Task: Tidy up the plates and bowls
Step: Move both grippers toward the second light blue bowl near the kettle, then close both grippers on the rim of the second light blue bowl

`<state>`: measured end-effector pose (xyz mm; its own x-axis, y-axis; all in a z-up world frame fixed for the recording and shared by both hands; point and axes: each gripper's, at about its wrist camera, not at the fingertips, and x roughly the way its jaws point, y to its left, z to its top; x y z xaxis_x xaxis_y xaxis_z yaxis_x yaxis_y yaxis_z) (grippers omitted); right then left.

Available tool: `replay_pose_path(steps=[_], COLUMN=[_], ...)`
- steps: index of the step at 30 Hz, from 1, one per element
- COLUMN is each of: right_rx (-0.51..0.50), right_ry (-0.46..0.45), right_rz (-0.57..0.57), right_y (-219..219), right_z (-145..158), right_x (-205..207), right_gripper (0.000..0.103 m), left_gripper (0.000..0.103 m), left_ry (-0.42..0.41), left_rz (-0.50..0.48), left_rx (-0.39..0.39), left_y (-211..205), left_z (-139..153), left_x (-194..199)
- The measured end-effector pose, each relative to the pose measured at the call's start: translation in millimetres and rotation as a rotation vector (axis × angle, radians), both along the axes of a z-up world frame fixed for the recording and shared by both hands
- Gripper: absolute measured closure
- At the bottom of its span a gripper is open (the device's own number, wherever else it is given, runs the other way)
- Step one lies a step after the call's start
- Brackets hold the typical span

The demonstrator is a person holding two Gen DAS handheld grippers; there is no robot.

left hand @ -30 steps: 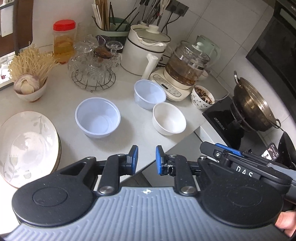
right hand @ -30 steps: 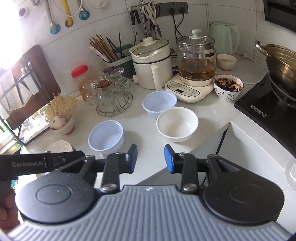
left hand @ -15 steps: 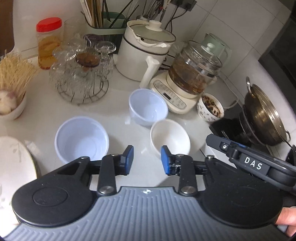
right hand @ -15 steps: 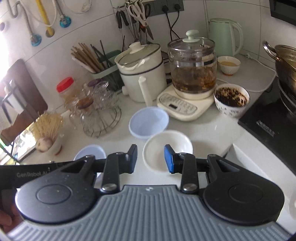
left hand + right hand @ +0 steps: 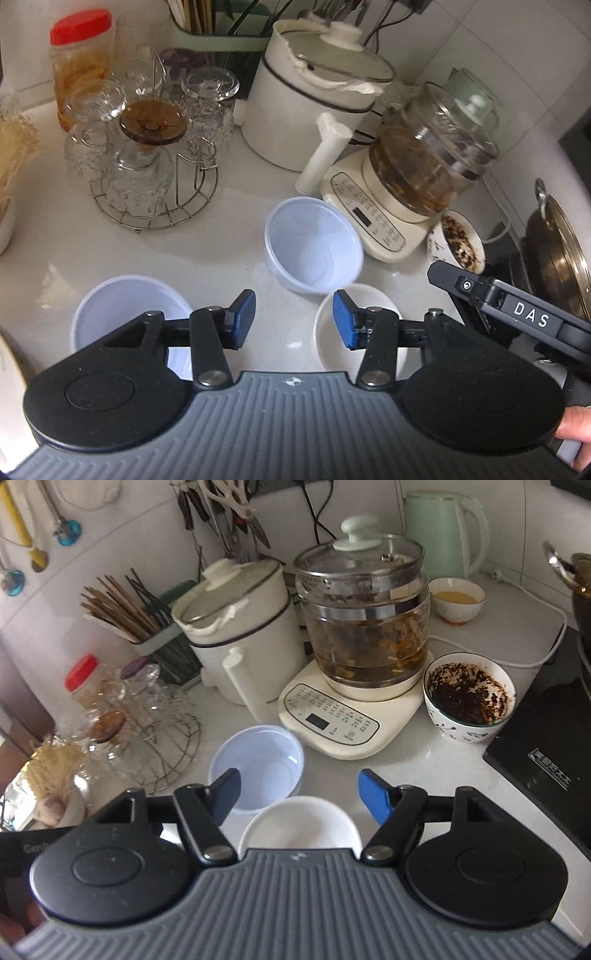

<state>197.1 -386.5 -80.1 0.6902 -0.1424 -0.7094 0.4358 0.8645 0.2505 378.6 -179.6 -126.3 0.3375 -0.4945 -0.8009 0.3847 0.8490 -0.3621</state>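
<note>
White stone is making up the surface (image 5: 229, 254), and three empty bowls are sitting on it close together. One pale blue plastic bowl (image 5: 314, 245) is standing just beside the cream base of a glass kettle (image 5: 424, 166) full of brown tea. A white bowl (image 5: 332, 332) is sitting just in front of that blue one, nearly touching it. A second pale blue bowl (image 5: 122, 306) is resting off to the left, near the edge of a big pale plate (image 5: 9, 362). The left gripper (image 5: 293, 319) is hanging over the bare spot between the left blue bowl and the white bowl — its blue-padded fingers (image 5: 243, 317) are spreading apart and nothing is between them. The right gripper (image 5: 299, 794) is hanging over the white bowl (image 5: 301, 825), with the blue bowl (image 5: 258, 760) just behind; its fingers (image 5: 373, 794) are spreading wide too, and they are not touching either bowl. A patterned bowl of dark crumbs (image 5: 467, 698) is standing to the right of the kettle base. A white cooking pot with a glass lid (image 5: 314, 99) is standing behind, and upside-down glasses are sitting on a wire rack (image 5: 147, 158) to the left. A small bowl of yellow liquid (image 5: 458, 598) is sitting far back — beside a green jug kettle (image 5: 439, 528).
</note>
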Motion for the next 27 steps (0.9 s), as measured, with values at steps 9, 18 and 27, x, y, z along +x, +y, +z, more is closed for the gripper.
replay_pose_path(steps=[9, 18, 27], right_rx=[0.093, 0.128, 0.147], right_ry=[0.056, 0.120, 0.126], right_rz=[0.041, 0.052, 0.047], right_y=[-22, -27, -29], right_z=[-43, -81, -94], right_x=[54, 83, 92], right_gripper=[0.036, 0.070, 0.088], left_gripper=[0.051, 0.062, 0.090], left_ry=[0.032, 0.076, 0.073], left_rz=[0.027, 0.015, 0.004], left_rx=[0.008, -0.018, -0.031], left_y=[-21, -36, -47], left_z=[-36, -73, -85], left_x=[50, 77, 87])
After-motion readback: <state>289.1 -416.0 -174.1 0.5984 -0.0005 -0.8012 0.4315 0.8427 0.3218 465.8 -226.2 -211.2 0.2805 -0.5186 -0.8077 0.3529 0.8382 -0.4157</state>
